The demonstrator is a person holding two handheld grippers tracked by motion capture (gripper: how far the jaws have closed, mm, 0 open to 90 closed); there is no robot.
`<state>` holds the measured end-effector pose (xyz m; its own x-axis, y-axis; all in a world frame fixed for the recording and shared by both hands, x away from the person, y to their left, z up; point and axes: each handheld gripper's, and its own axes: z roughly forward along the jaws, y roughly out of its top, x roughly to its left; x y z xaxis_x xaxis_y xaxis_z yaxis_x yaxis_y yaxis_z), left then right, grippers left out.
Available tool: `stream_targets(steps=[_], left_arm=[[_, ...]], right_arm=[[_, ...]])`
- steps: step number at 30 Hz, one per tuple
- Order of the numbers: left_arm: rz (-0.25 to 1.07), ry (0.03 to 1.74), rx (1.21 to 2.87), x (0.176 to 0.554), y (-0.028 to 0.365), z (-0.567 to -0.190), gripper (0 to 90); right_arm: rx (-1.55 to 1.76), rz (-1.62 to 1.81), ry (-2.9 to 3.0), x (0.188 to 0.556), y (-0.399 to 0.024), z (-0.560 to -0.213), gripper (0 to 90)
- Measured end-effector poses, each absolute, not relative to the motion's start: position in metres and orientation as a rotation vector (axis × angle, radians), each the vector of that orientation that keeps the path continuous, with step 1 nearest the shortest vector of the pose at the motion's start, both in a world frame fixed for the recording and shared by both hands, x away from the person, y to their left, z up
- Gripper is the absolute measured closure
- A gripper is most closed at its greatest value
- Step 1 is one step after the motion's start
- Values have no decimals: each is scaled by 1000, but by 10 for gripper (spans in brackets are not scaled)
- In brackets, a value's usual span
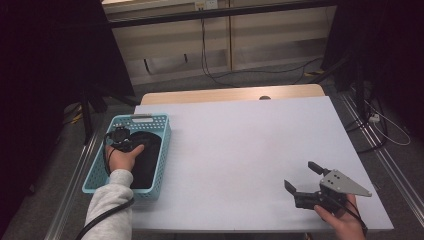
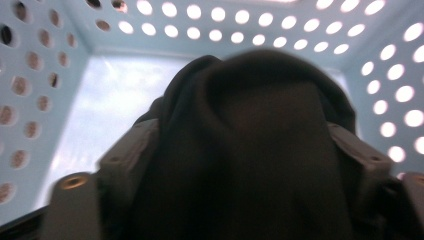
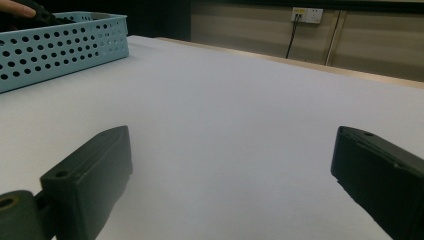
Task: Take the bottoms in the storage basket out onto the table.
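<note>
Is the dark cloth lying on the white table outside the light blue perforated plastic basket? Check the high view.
No. The dark cloth lies inside the light blue perforated plastic basket, with the left gripper over it.

— What do we see holding everything up?

— We see a big white surface [image 1: 240, 150]. A strip of light wood runs along its far edge.

— What sits right on it?

— A blue basket [image 1: 162, 137] with lots of little holes stands at the left side, close to the near edge. We see a dark cloth [image 1: 147, 155] lying inside it.

— And the rest?

— Just plain white top.
</note>
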<state>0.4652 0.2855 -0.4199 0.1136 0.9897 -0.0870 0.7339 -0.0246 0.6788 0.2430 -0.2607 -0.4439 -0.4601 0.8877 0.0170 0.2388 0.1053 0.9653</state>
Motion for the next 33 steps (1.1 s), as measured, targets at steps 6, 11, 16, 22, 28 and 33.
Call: stream_targets(steps=[6, 11, 16, 22, 28, 33], left_arm=[[570, 1660, 1836, 449, 287, -413, 116], [560, 1670, 1890, 442, 284, -424, 66], [489, 1738, 1877, 443, 285, -447, 14], [519, 1749, 1886, 444, 280, -449, 2], [514, 1729, 1904, 443, 277, -444, 197], [500, 1697, 1955, 447, 268, -439, 418]], right_arm=[[1103, 1380, 1787, 243, -260, -444, 22], [1099, 1377, 1790, 242, -259, -443, 21], [1097, 1378, 1798, 243, -259, -444, 21], [1097, 1375, 1802, 243, -259, -444, 22], [1094, 1373, 1801, 243, -258, -444, 22], [1090, 1372, 1801, 243, -258, -444, 26]])
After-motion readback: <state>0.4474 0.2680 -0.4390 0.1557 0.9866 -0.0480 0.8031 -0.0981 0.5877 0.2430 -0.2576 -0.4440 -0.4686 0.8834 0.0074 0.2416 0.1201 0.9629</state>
